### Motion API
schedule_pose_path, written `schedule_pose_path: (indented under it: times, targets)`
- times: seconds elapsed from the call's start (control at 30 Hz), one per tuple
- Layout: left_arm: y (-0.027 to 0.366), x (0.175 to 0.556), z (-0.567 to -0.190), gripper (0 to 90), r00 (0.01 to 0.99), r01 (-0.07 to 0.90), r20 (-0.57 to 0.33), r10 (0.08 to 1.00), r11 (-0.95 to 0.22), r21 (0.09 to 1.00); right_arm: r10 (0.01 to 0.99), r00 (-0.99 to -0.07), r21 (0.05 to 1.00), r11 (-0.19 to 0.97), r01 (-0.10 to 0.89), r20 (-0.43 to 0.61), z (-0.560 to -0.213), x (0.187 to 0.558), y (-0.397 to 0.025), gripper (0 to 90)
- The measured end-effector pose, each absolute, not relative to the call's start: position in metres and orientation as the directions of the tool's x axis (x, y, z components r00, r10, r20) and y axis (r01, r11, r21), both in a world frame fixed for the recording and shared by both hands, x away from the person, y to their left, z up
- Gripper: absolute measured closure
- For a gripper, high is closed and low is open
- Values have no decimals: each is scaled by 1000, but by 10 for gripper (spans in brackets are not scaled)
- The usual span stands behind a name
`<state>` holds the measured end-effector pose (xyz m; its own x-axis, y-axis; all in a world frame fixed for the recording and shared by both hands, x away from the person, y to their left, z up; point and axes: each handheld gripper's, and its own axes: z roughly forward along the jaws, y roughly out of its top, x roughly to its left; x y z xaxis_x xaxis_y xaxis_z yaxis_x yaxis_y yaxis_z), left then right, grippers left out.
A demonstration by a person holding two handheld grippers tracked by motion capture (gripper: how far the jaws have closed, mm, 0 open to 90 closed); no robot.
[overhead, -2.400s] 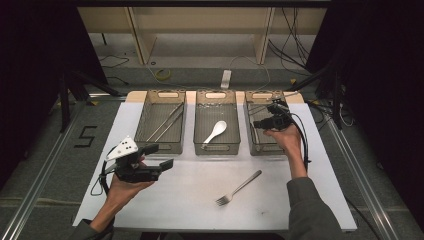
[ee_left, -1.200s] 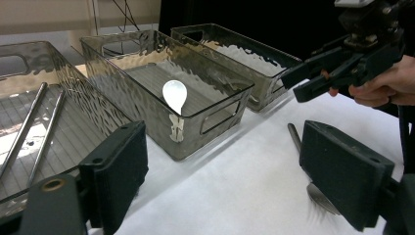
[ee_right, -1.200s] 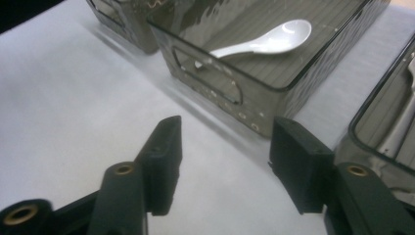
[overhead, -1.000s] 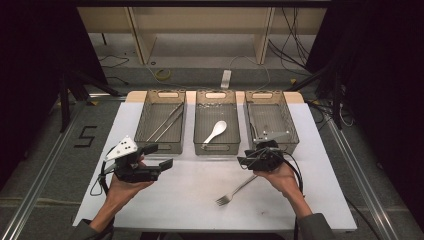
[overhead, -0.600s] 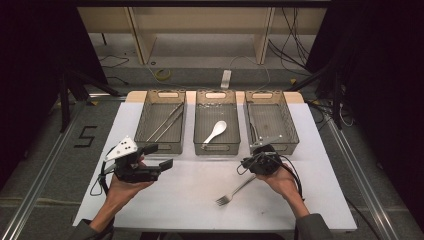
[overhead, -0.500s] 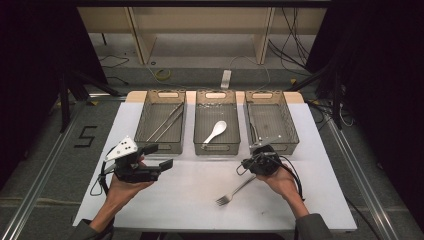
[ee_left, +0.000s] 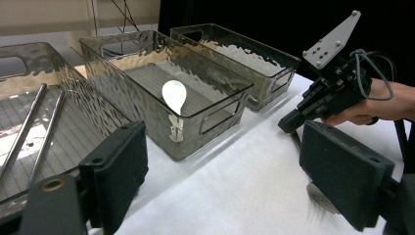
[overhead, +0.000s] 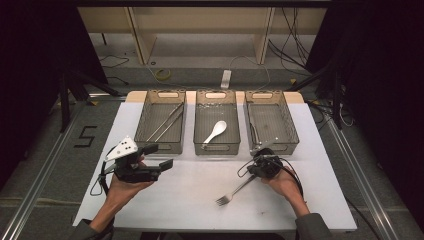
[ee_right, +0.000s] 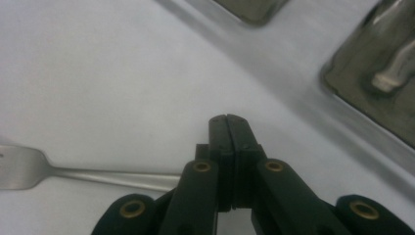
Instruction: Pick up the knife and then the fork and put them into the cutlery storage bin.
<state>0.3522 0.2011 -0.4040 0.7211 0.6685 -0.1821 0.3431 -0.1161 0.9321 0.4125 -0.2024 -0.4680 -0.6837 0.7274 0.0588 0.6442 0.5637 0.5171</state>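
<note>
A slim, shiny metal fork lay flat on the white tabletop, its handle end hidden under the right tongs, whose jaws were pressed together, whether on the handle I could not tell. The left tongs gaped wide, empty. Three ribbed, translucent grey plastic bins stood in a row, the middle one holding one white ceramic spoon.

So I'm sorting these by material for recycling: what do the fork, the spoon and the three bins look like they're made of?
The fork looks like polished metal, likely steel: silvery with a bright sheen. The spoon looks like white glazed ceramic or plastic: opaque and smooth; I can't tell which. The bins look like clear smoky plastic: see-through walls with a rippled texture.
</note>
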Motion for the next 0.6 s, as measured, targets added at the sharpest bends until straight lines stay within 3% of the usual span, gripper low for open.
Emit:
schedule_pose_path:
  times: [0.6]
  targets:
    - [201, 352, -405, 177, 722, 343, -176, 670, -125, 931, 714, -697, 457, 597, 659, 74, -467, 379, -209, 900]
